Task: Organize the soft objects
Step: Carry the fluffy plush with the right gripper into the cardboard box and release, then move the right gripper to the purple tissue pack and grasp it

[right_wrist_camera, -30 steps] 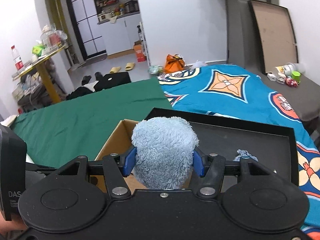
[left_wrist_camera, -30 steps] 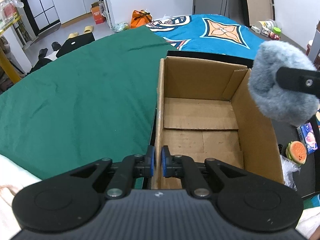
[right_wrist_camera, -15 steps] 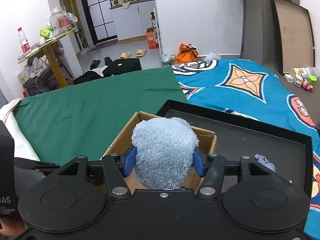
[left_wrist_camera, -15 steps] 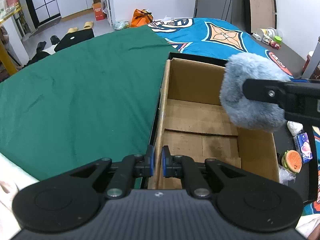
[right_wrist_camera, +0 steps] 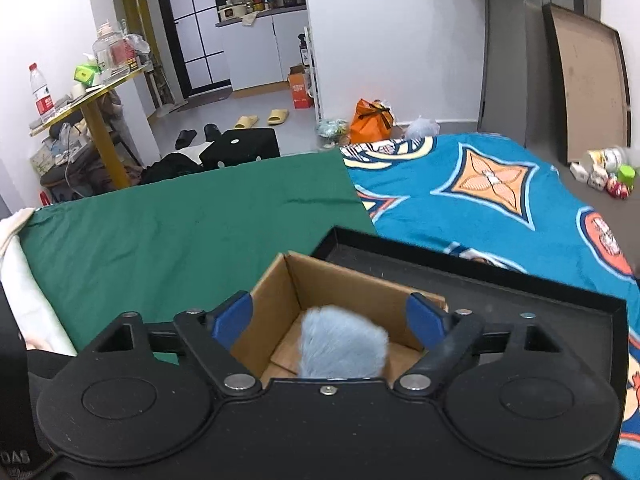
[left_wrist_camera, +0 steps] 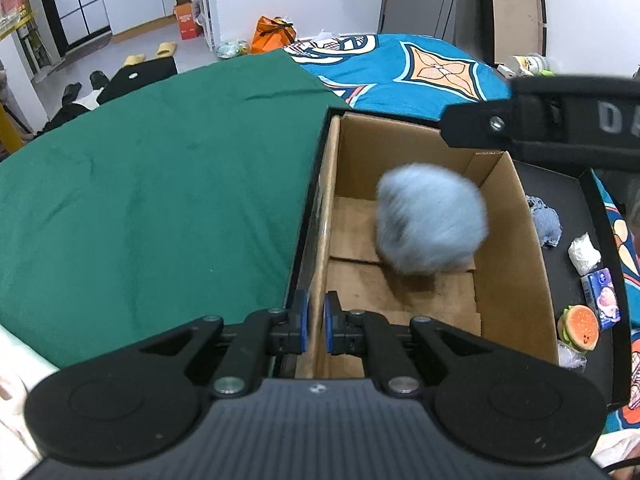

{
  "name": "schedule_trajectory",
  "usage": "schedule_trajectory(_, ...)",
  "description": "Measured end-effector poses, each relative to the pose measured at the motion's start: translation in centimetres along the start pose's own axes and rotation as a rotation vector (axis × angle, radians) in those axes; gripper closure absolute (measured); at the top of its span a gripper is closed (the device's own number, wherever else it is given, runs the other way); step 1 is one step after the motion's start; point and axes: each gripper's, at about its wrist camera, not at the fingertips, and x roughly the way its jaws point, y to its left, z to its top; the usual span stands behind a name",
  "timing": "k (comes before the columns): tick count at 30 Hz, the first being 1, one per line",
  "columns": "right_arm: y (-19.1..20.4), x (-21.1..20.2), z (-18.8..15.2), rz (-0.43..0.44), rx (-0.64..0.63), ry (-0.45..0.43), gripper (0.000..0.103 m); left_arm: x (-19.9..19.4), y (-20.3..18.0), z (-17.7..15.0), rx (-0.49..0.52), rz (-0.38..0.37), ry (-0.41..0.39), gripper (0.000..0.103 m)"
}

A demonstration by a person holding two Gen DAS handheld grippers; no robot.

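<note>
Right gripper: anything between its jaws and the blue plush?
No. In the right wrist view, the right gripper is open above the cardboard box, and the blue plush sits blurred below, with only air between.

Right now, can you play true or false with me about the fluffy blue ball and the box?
1. The fluffy blue ball is inside the cardboard box. True.
2. The right gripper is squeezing the ball. False: its jaws are spread wide, and the ball sits below them, untouched.
3. The left gripper is pinching the box's side wall. True: its blue pads sit on either side of the cardboard edge.
4. The burger toy is in the box too. False: it lies outside, on the black tray.
5. The box stands on the green cloth. False: it stands in the black tray beside it.
</note>
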Motion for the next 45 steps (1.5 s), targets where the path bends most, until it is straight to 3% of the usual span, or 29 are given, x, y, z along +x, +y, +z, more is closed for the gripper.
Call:
schedule_trajectory(9, -3.0, -1.7, -1.3, -0.022, 0.045, 0.053, 0.010, -0.4, -0.9, 0.1, 0.010, 0.033, 0.023, 0.087)
schedule_trajectory(14, -5.1, -3.4, -1.8, -0.043, 0.051, 0.059, 0.010, -0.8, -1.2, 0.1, 0.009, 0.031, 0.029, 0.064)
schedule_trajectory(20, -8.1, -5.0, -2.4, -0.064, 0.068, 0.070, 0.010, -1.6, -2.0, 0.0, 0.025, 0.036, 0.024, 0.052)
schedule_trajectory(36, -14.8, -6.5, -5.5, -0.116, 0.110, 0.163, 0.011, -1.3, -3.9, 0.2, 0.051, 0.081, 0.039, 0.037)
schedule_trajectory(45, -18.8, -5.2, -8.4, -0.105, 0.215, 0.214, 0.027, -0.4, -5.1, -0.2, 0.084, 0.133, 0.057, 0.037)
